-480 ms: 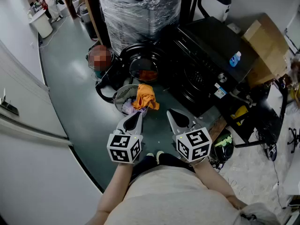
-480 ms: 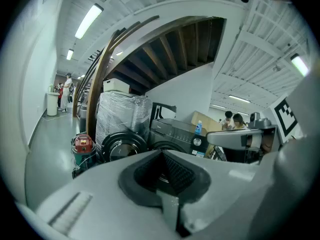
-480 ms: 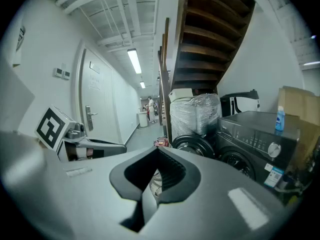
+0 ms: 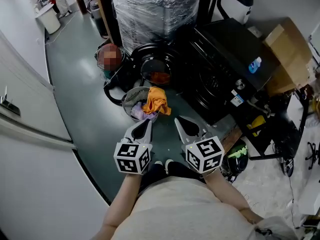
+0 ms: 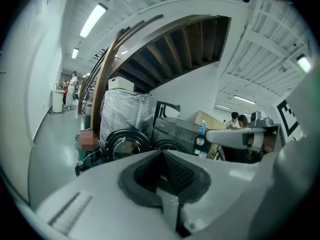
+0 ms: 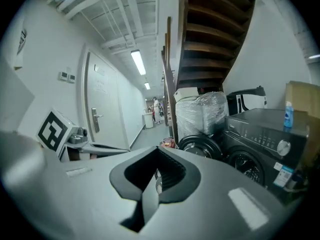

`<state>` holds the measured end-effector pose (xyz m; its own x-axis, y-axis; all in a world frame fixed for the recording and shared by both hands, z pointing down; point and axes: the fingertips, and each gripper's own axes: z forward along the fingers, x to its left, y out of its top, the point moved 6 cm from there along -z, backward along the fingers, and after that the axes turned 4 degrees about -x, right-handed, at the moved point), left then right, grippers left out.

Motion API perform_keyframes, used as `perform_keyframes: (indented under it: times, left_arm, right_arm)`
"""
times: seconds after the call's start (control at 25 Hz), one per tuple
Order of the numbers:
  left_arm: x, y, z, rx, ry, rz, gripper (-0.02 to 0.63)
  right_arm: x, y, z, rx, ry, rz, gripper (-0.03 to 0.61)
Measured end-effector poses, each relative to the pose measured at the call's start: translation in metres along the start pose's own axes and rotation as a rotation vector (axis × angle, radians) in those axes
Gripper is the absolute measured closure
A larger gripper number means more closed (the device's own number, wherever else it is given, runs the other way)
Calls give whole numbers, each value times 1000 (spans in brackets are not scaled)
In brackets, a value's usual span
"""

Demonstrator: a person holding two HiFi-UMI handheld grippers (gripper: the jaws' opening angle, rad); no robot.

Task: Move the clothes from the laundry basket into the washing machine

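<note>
Both grippers are hanging low in front of the person's body, and very little is changing. Compared with half a second ago, the left gripper [image 4: 145, 125] is sitting in almost the same spot and the right gripper [image 4: 181, 122] is drifting a touch toward it. The rest of the scene is only sliding slightly in the head view, probably because the head is moving. Each gripper's own view is showing its jaws pressed together with nothing between them, so both are closed and empty. The laundry basket [image 4: 128, 100] is standing on the floor [image 4: 85, 99] just ahead of the grippers and apart from them. Its load is looking untouched, so I judge that the task is barely starting, with the reach for the first garment yet to come. Counting things: two grippers, one basket, and two visible pieces of clothing, an orange garment [image 4: 156, 100] draping over the rim and a lilac piece [image 4: 140, 115] under it. More clothes may be lying hidden beneath. Two machines are standing beyond the basket: a black washing machine [image 4: 220, 59] with one blue bottle [image 4: 254, 64] on top, and a plastic-wrapped machine [image 4: 150, 9] behind a round door [image 4: 156, 70]. Something reddish is showing inside that ring, but I cannot tell what.
</note>
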<state>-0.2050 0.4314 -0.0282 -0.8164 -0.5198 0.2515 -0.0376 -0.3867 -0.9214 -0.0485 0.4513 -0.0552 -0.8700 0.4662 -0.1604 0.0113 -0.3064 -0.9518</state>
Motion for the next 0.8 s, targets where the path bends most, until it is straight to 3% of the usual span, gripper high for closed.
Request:
perform_keyframes:
  times: [0.28,0.8]
  left_arm:
    - [-12,-2,5,-103,-20,-62,612]
    - [3,-8,42,-66,24,-117,612]
  right_arm:
    - [-15,-4,4,8,48,46,555]
    - [-39,-20,24,85,146,61,555]
